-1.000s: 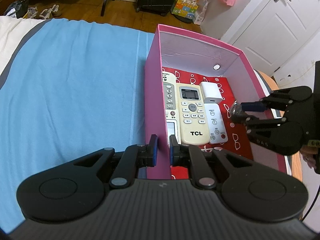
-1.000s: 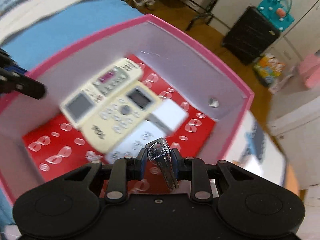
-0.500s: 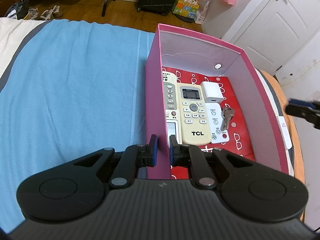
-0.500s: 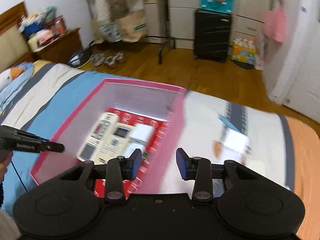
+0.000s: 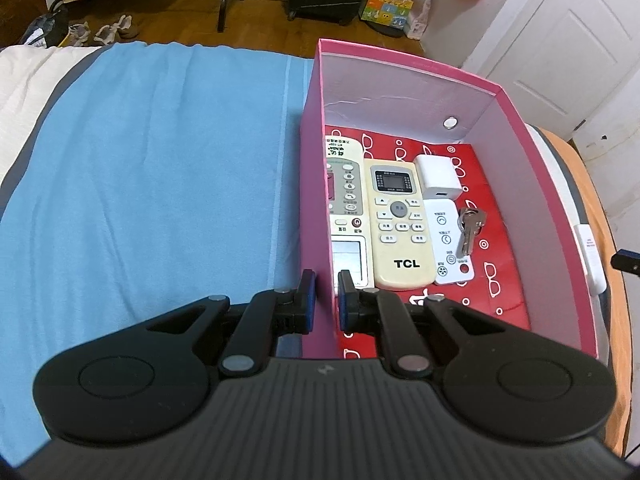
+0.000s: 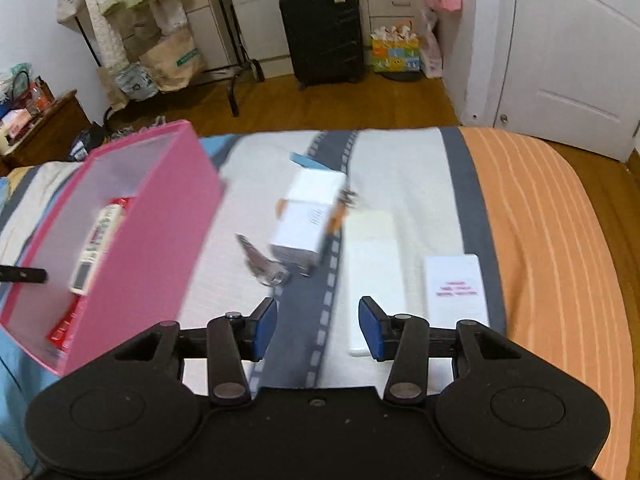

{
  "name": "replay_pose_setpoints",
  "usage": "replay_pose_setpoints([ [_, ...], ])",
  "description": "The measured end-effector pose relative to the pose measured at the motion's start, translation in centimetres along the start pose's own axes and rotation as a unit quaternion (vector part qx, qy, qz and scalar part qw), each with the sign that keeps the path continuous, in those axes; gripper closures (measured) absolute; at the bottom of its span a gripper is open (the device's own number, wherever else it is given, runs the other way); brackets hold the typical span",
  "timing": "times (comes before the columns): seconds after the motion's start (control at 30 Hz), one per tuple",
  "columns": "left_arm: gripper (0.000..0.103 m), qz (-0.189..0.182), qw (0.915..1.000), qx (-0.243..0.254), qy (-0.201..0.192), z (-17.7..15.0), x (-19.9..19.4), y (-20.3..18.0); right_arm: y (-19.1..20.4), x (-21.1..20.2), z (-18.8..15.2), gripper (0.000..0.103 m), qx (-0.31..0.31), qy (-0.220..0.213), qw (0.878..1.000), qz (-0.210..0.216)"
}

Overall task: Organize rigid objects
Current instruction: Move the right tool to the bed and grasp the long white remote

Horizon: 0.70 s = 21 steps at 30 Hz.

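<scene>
A pink box stands on the bed. In it lie two cream remotes, a thin white remote, a white charger and a bunch of keys. My left gripper is shut on the box's near left wall. My right gripper hangs over the bed to the right of the box, its jaws opening with nothing between them. Ahead of it lie a white carton, a blurred shiny metal thing, a flat white bar and a small white box with red print.
The bed has a blue cover left of the box and an orange striped part at the right. Beyond the bed's foot are wooden floor, a black suitcase, a clothes rack and white doors.
My right gripper let the keys go inside the box, pulled out to the right and opened wider; it now faces the loose things on the bed. The left gripper kept its hold.
</scene>
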<state>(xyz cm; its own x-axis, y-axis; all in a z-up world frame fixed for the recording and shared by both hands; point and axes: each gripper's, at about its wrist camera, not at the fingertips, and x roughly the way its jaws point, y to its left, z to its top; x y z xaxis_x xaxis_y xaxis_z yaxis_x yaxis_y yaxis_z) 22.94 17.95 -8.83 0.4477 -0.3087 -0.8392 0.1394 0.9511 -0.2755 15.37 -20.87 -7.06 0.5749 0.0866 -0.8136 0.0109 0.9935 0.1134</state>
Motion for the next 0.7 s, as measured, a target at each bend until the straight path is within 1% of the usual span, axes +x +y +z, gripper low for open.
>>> replay_pose_setpoints([
  [0.07, 0.093, 0.004, 1.0000, -0.002, 0.002, 0.0, 0.0, -0.1, -0.8, 1.1, 0.0, 0.052, -0.005, 0.009, 1.000, 0.000],
  [0.17, 0.093, 0.010, 0.9999, 0.002, 0.006, -0.2, 0.0, -0.3, -1.4, 3.1, 0.4, 0.050, -0.028, 0.023, 0.999, -0.013],
  [0.3, 0.095, 0.018, 0.9998, 0.007, 0.010, -0.1, 0.3, -0.5, -1.7, 5.5, 1.9, 0.048, -0.062, 0.049, 0.997, -0.017],
  [0.37, 0.095, 0.016, 0.9997, -0.013, 0.009, -0.1, 0.4, 0.0, -1.7, 7.1, 3.2, 0.046, -0.078, 0.071, 0.994, -0.026],
  [0.47, 0.095, 0.010, 0.9997, -0.019, 0.010, -0.2, 0.5, 0.3, -1.5, 9.8, 5.8, 0.045, -0.101, 0.118, 0.987, -0.045],
  [0.53, 0.094, 0.005, 0.9997, -0.021, 0.009, -0.3, 0.5, 0.5, -1.3, 11.2, 7.8, 0.045, -0.103, 0.152, 0.982, -0.044],
  [0.6, 0.094, 0.002, 0.9998, -0.017, 0.011, -0.2, 0.4, 0.6, -1.4, 12.0, 9.0, 0.044, -0.097, 0.174, 0.980, -0.027],
  [0.7, 0.093, -0.004, 0.9999, -0.005, 0.014, 0.0, 0.4, 0.6, -2.2, 13.1, 9.4, 0.042, -0.071, 0.177, 0.981, -0.025],
])
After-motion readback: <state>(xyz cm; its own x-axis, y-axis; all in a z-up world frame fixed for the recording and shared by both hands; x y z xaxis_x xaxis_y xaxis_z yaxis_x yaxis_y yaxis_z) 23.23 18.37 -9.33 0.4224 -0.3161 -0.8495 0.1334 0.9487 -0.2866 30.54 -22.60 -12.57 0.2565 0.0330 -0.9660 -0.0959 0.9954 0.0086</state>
